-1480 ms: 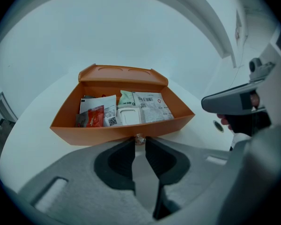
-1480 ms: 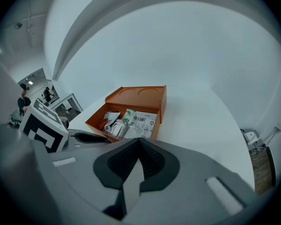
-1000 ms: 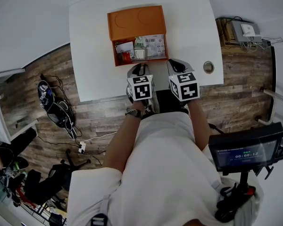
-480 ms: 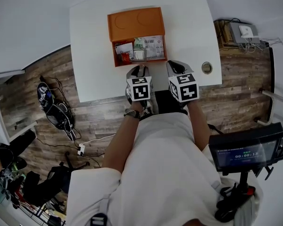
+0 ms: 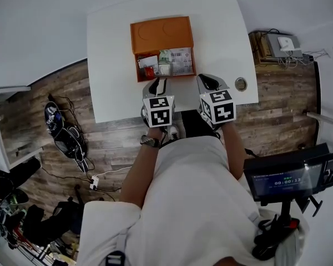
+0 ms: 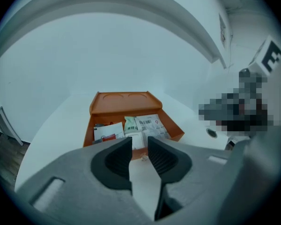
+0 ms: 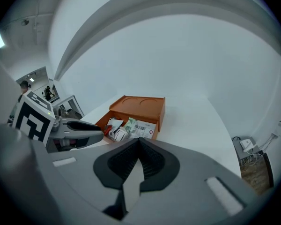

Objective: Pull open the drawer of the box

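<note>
1. The orange box (image 5: 161, 33) sits mid-tabletop (image 5: 222, 43); its drawer (image 6: 176, 132) is out toward the near edge, with packets (image 5: 180, 57) inside.
2. The left tongs (image 6: 139, 143) are apart, have just been opening and hold nothing, just short of the drawer.
3. The right tongs (image 7: 139, 140) are together and empty.

left gripper (image 6: 139, 143): jaws apart, just been opening, nothing between them | right gripper (image 7: 139, 140): jaws together | both: side by side, pointing forward and down
</note>
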